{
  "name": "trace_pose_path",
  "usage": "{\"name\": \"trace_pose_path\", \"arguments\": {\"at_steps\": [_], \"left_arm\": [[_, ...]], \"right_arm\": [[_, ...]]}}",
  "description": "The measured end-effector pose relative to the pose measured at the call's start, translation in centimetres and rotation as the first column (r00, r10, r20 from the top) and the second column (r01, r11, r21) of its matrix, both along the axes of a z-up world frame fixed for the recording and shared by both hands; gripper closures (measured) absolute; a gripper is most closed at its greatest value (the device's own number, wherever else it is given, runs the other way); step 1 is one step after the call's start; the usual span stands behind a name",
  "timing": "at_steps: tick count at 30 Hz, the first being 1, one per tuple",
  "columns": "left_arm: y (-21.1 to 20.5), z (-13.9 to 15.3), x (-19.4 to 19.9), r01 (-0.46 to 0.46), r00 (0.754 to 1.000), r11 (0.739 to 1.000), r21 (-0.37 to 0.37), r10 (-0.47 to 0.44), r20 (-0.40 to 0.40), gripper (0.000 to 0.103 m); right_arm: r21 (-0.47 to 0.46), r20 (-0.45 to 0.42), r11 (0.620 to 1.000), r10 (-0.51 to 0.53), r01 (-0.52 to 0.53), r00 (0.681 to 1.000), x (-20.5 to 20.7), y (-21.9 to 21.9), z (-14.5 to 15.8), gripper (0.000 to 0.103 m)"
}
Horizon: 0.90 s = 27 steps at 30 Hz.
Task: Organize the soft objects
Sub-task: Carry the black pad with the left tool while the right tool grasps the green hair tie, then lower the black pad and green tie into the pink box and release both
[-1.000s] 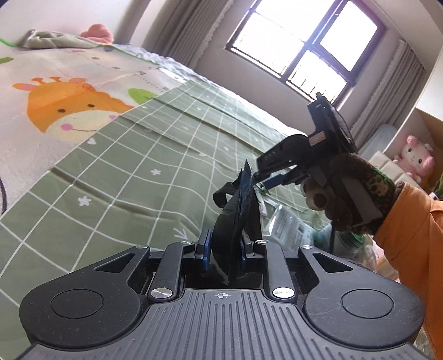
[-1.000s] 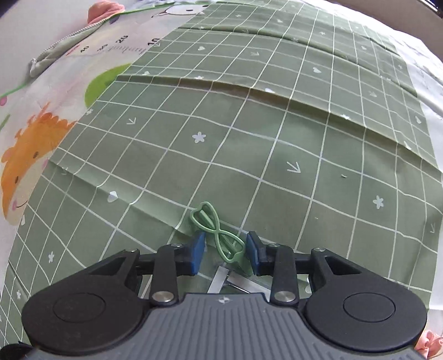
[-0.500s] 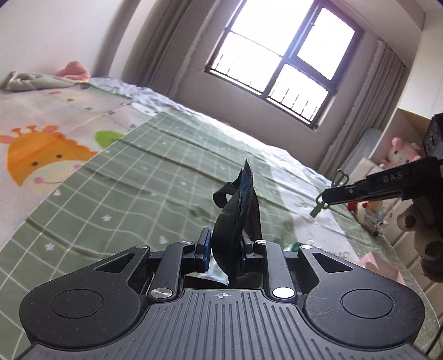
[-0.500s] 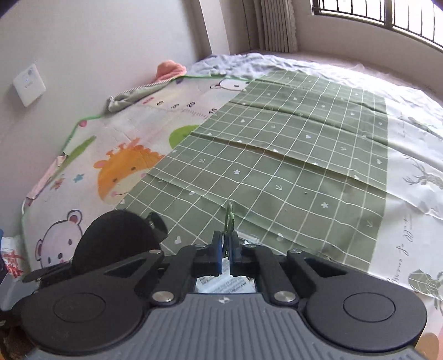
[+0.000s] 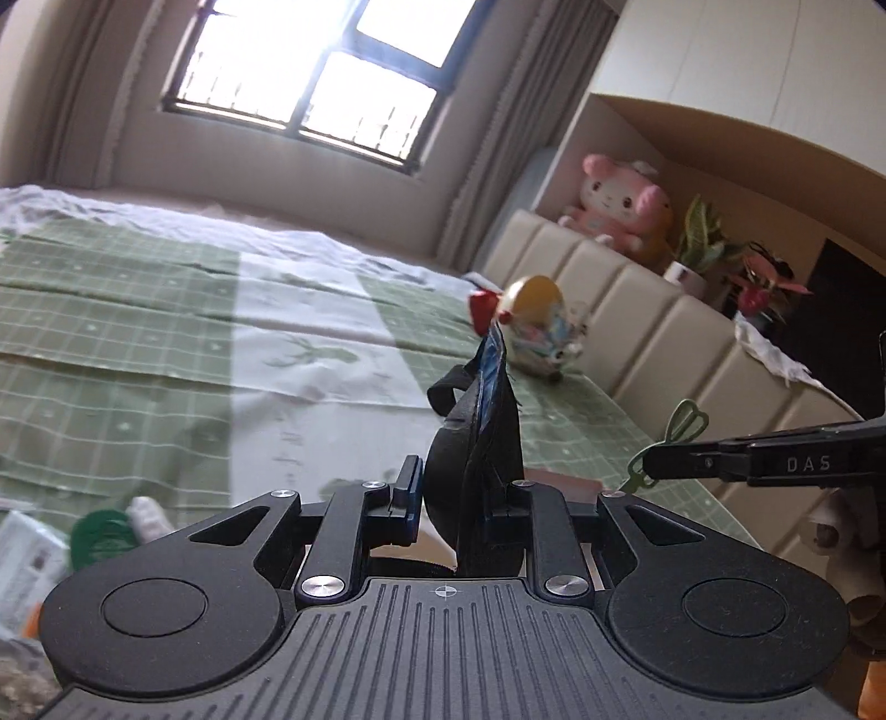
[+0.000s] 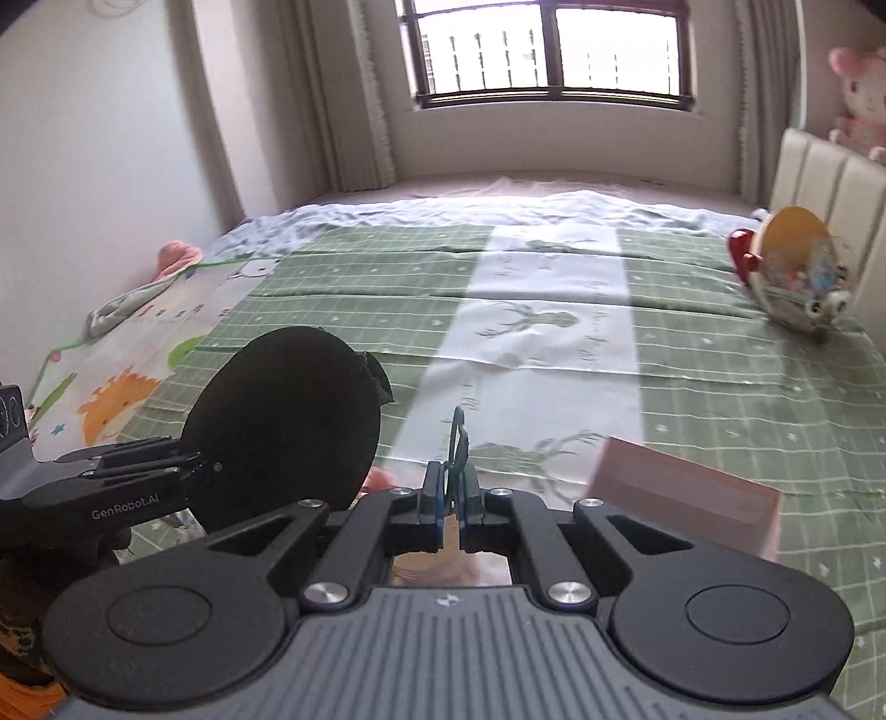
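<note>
Since a second ago I have lifted both tools off the green checked sheet (image 6: 720,399), and both cameras are now looking across the bed toward the window (image 6: 548,50) instead of down at the cloth.

My left gripper (image 5: 462,493) is clamping a black round pouch (image 5: 482,443), which is standing on edge between the fingers and rising above them; from the right camera it is showing as a dark disc (image 6: 288,421) off to my left, held clear of the bed.

My right gripper (image 6: 453,493) is pinched nearly closed on a thin green wire loop (image 6: 458,443), which is sticking up past the fingertips. In the left camera that loop (image 5: 673,437) is poking out of the right tool's tip, just to the right of the pouch and apart from it.

Ahead and to the right, a round clear toy (image 6: 792,277) with a yellow lid is lying near the padded headboard (image 5: 637,310). A pink box (image 6: 692,493), blurred, is sitting just right of my right fingers. A pink plush (image 5: 620,205) is sitting above the headboard.
</note>
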<state>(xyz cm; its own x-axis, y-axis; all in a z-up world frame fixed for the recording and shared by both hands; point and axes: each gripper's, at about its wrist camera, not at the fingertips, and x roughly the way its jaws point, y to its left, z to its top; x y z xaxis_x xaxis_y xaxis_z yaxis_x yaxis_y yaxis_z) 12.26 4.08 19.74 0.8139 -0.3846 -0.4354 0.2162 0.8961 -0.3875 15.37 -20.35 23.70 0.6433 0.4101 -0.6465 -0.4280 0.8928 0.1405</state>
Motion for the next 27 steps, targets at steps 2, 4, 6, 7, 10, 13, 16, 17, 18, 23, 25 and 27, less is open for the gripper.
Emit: {"name": "trace_pose_path", "arguments": {"at_steps": [2, 4, 6, 7, 10, 13, 16, 17, 18, 23, 25, 27], "left_arm": [[-3.1, -0.2, 2.3, 0.044, 0.999, 0.999, -0.006, -0.044, -0.017, 0.081], [-5.6, -0.7, 4.9, 0.082, 0.996, 0.996, -0.044, -0.084, -0.038, 0.081], [-7.4, -1.5, 7.9, 0.128, 0.988, 0.983, -0.134, -0.138, -0.069, 0.080], [-8.4, -2.4, 9.7, 0.158, 0.979, 0.971, -0.181, -0.178, -0.103, 0.081], [-12.3, -6.9, 14.2, 0.211, 0.921, 0.960, -0.184, -0.258, -0.292, 0.078], [-15.4, -9.8, 15.0, 0.197, 0.930, 0.978, 0.067, -0.165, -0.329, 0.078], [-14.9, -10.3, 14.4, 0.157, 0.949, 0.983, 0.094, -0.124, -0.288, 0.078], [-14.5, -9.8, 13.9, 0.155, 0.953, 0.984, 0.084, -0.126, -0.276, 0.078], [-14.1, -9.6, 13.3, 0.163, 0.955, 0.983, 0.081, -0.137, -0.262, 0.078], [-10.6, -7.5, 8.0, 0.182, 0.973, 0.974, 0.133, -0.159, -0.167, 0.078], [-8.2, -6.9, 5.0, 0.167, 0.981, 0.974, 0.150, -0.150, -0.122, 0.078], [-5.4, -6.6, 1.9, 0.145, 0.988, 0.973, 0.181, -0.134, -0.072, 0.077]], "right_arm": [[0.015, -0.021, 0.999, -0.046, 0.046, 0.999, 1.0, -3.1, -1.4, 0.099], [0.057, -0.064, 0.995, -0.078, 0.082, 0.995, 2.6, -5.8, -3.4, 0.098], [0.090, -0.108, 0.992, -0.080, 0.090, 0.991, 4.5, -7.4, -6.1, 0.097], [0.075, -0.121, 0.989, -0.116, 0.126, 0.986, 5.2, -8.2, -7.6, 0.092], [-0.015, -0.073, 0.975, -0.224, 0.223, 0.972, 4.5, -10.4, -11.1, 0.078], [-0.073, -0.005, 0.963, -0.261, 0.260, 0.965, 1.3, -11.9, -13.3, 0.064], [-0.077, 0.039, 0.959, -0.269, 0.271, 0.962, -1.7, -12.6, -14.7, 0.059], [-0.075, 0.049, 0.958, -0.273, 0.277, 0.961, -2.5, -12.4, -15.1, 0.058], [-0.071, 0.056, 0.958, -0.274, 0.278, 0.960, -3.0, -12.1, -15.4, 0.058], [-0.013, 0.029, 0.969, -0.246, 0.246, 0.969, -4.9, -9.0, -15.8, 0.052], [0.014, 0.015, 0.971, -0.237, 0.237, 0.971, -5.4, -7.1, -15.7, 0.049], [0.028, 0.023, 0.974, -0.224, 0.223, 0.974, -6.0, -5.0, -15.6, 0.046]]}}
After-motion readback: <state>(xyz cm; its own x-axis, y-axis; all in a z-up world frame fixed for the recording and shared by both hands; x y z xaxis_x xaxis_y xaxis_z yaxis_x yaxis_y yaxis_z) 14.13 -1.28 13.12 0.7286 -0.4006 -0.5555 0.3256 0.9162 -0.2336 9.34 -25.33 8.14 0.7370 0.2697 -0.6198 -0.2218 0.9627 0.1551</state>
